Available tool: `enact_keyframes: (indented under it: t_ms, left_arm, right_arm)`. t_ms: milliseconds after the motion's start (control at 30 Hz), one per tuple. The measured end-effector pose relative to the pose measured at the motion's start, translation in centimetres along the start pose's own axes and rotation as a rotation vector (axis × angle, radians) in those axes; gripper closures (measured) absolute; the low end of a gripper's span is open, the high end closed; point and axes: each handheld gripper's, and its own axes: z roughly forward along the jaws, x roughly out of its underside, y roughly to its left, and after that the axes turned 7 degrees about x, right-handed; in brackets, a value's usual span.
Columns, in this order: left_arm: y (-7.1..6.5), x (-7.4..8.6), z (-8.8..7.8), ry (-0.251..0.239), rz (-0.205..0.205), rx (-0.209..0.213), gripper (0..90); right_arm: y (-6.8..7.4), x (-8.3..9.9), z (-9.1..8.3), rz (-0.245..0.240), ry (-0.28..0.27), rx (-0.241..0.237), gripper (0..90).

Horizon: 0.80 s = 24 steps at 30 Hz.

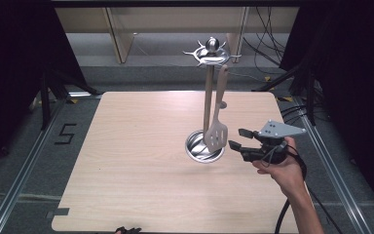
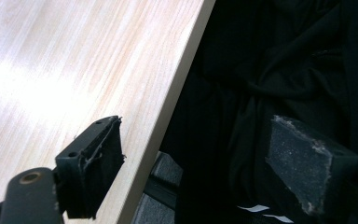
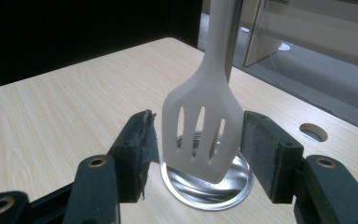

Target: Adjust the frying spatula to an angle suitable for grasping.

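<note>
1. Right gripper view is showing the right tool (image 3: 196,154) gaping wide around the slotted spatula (image 3: 203,126), touching nothing.
2. Spatula is hanging from the rack (image 1: 208,97) at the bench's (image 1: 126,170) 2 o'clock; a careless squeeze risks swinging it off.
3. Left tool (image 2: 191,163) is idling wide at 6 o'clock.

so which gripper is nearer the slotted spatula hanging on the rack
Right. The right gripper is open just beside the slotted spatula, whose blade sits between its jaws in the right gripper view. The left gripper is open back at the table's near edge.
</note>
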Motion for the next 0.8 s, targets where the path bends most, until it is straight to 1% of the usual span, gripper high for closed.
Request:
enact_keyframes:
  t_ms: [33,100,133,167,200,233,267,300,333,367,400,433,467,500,533,567,600,633,667,700,733,767,800]
  left_arm:
    - [0.0,0.0,-0.1,-0.001,-0.001,-0.016,17.3]
    - [0.0,0.0,-0.1,-0.002,-0.001,-0.016,17.3]
    - [0.0,0.0,-0.1,0.000,-0.001,-0.016,17.3]
    - [0.0,0.0,-0.1,0.000,0.000,-0.017,17.3]
    - [0.1,-0.1,-0.1,0.009,-0.001,-0.011,17.3]
    - [0.1,-0.1,-0.1,0.009,-0.001,-0.011,17.3]
    - [0.1,-0.1,-0.1,0.009,-0.001,-0.011,17.3]
    - [0.0,-0.1,0.0,0.000,-0.001,-0.033,17.3]
    - [0.0,-0.1,0.0,0.000,-0.001,-0.033,17.3]
    - [0.1,-0.1,0.0,-0.002,-0.004,-0.013,17.3]
    - [0.1,-0.1,0.0,-0.002,-0.004,-0.013,17.3]
    - [0.1,-0.2,0.0,-0.004,0.002,0.001,17.3]
    - [0.1,-0.2,0.1,-0.004,0.000,-0.004,17.3]
    - [0.0,-0.2,0.1,-0.005,0.001,-0.009,17.3]
    - [0.0,-0.2,0.1,-0.005,0.001,-0.009,17.4]
    - [0.1,-0.2,0.1,-0.005,-0.003,-0.011,17.4]
    - [0.1,-0.2,0.1,-0.005,-0.003,-0.011,17.3]
    - [0.2,-0.2,0.0,0.002,-0.001,0.002,17.3]
    - [0.2,-0.2,0.1,-0.002,-0.003,0.003,17.3]
    - [0.2,-0.2,0.1,-0.004,-0.006,-0.009,17.3]
    - [0.2,-0.2,0.1,-0.004,-0.006,-0.009,17.3]
    - [0.2,-0.1,0.2,-0.013,-0.007,-0.007,17.3]
    - [0.2,-0.1,0.2,-0.013,-0.007,-0.007,17.3]
  right_arm:
    - [0.0,0.1,-0.1,0.013,0.024,-0.010,44.6]
    - [0.0,0.2,-0.1,-0.002,0.013,-0.004,44.5]
    - [0.2,0.4,0.0,0.023,0.008,0.007,44.4]
    - [-0.1,0.4,-0.1,-0.003,0.023,-0.005,44.3]
    - [0.0,0.5,0.0,0.006,0.024,-0.015,44.3]
    - [0.2,0.6,0.0,0.028,0.023,0.000,44.1]
    - [0.2,0.6,0.0,0.028,0.023,0.000,44.1]
    - [0.0,0.8,0.0,0.007,0.029,-0.013,43.5]
    - [0.0,0.8,0.0,0.007,0.029,-0.013,43.5]
    - [0.0,1.0,0.0,0.002,0.037,-0.006,43.3]
    - [0.0,1.0,0.0,0.002,0.037,-0.006,43.3]
    - [0.2,1.3,0.2,0.014,0.041,-0.006,42.9]
    - [0.3,1.5,0.2,0.025,0.048,-0.015,42.7]
    - [0.2,1.6,0.3,0.014,0.059,-0.013,42.4]
    - [0.2,1.8,0.4,0.010,0.052,-0.008,42.4]
    - [0.3,1.9,0.4,0.017,0.070,-0.015,42.5]
    - [0.3,2.0,0.5,0.008,0.056,-0.006,42.5]
    - [0.2,2.1,0.7,-0.013,0.060,-0.021,42.5]
    - [0.4,2.3,0.7,0.011,0.058,-0.010,42.5]
    - [0.6,2.4,0.6,0.021,0.083,-0.020,42.5]
    - [0.7,2.5,0.7,0.025,0.091,-0.028,42.3]
    - [0.6,2.7,0.8,0.001,0.079,-0.022,42.1]
    - [0.6,2.7,0.8,0.001,0.079,-0.022,42.1]
